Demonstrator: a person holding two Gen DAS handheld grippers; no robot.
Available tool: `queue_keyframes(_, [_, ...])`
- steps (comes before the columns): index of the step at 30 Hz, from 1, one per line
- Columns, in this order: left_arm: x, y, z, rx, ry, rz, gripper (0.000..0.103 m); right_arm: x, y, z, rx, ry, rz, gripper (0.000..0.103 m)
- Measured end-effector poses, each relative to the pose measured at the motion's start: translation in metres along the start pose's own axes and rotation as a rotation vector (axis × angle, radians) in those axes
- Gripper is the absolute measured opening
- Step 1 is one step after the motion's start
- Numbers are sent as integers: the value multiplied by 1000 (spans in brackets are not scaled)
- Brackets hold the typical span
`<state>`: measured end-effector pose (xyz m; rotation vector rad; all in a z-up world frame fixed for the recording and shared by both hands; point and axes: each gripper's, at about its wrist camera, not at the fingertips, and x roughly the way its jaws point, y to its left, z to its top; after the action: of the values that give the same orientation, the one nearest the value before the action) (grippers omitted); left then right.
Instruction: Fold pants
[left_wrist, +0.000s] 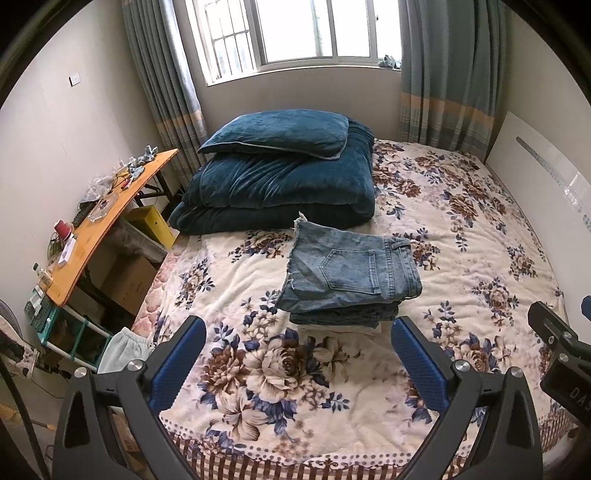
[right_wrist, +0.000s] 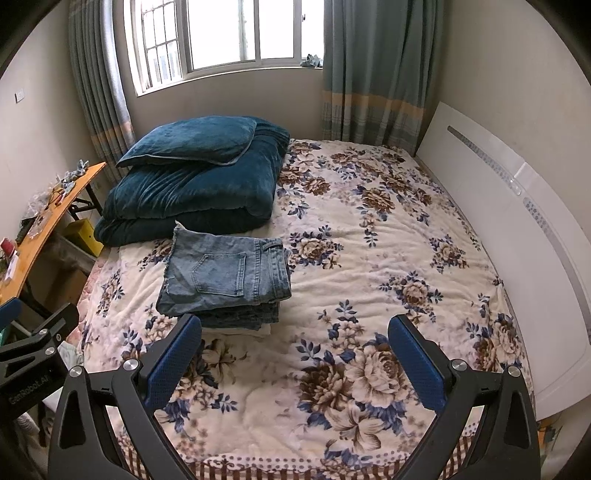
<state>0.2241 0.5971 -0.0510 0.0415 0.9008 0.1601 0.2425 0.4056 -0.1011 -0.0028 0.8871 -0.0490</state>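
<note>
Folded blue denim pants (left_wrist: 351, 273) lie on top of a small stack of folded clothes on the floral bed cover (left_wrist: 295, 387); they also show in the right wrist view (right_wrist: 225, 277). My left gripper (left_wrist: 297, 332) is open and empty, just short of the stack's near edge. My right gripper (right_wrist: 293, 332) is open and empty, to the right of the stack, above the bed cover (right_wrist: 369, 258). The right gripper's body shows at the right edge of the left wrist view.
A folded dark teal quilt with a pillow (left_wrist: 280, 173) lies behind the pants. A wooden side table (left_wrist: 107, 210) with clutter stands left of the bed. A white headboard (right_wrist: 517, 221) runs along the right. A pale garment (left_wrist: 123, 349) hangs off the bed's left edge.
</note>
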Motion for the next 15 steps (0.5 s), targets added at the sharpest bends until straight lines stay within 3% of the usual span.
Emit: queue_keyframes(15, [-5, 0, -2, 0, 2, -6, 103, -4, -2, 1, 1, 3, -6, 103])
